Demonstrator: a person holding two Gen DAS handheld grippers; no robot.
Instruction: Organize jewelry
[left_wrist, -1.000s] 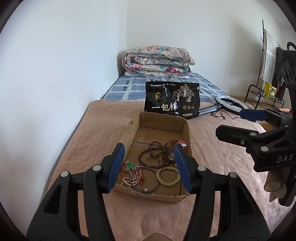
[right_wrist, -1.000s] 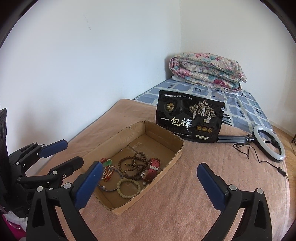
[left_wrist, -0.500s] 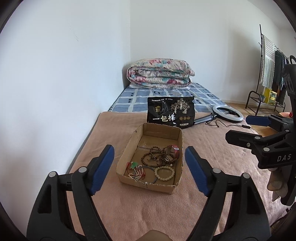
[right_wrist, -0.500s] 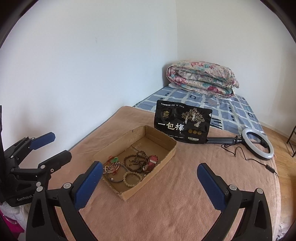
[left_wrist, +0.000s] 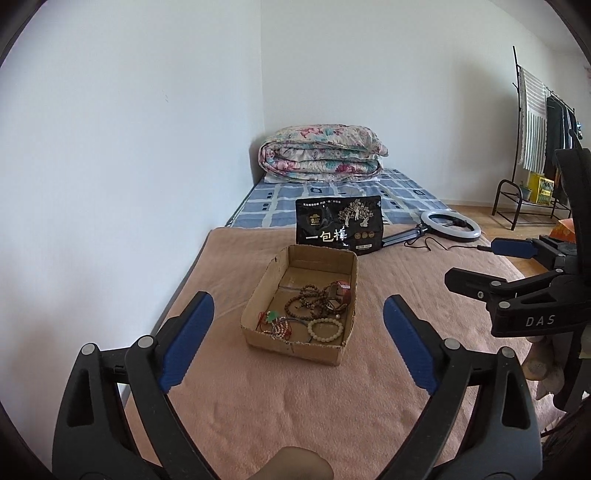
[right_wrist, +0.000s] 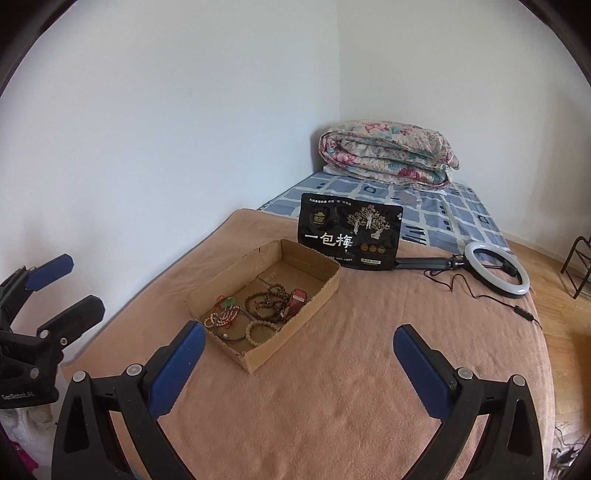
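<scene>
— So, where did the jewelry (left_wrist: 309, 312) sit?
— Bracelets and beads lay in the near half of the cardboard box (left_wrist: 258, 295) on the pink blanket (left_wrist: 332, 398), with the black pouch (left_wrist: 338, 225) standing just beyond it.
— And my grippers?
— I had the left gripper (left_wrist: 297, 314) spread wide, its jaws having just been opening, nothing between them; the right gripper (right_wrist: 299, 338) gaped wide, empty too.

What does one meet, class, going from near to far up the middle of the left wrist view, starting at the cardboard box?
Cardboard box → black snack pouch → blue checked sheet → folded floral quilt → white wall.
</scene>
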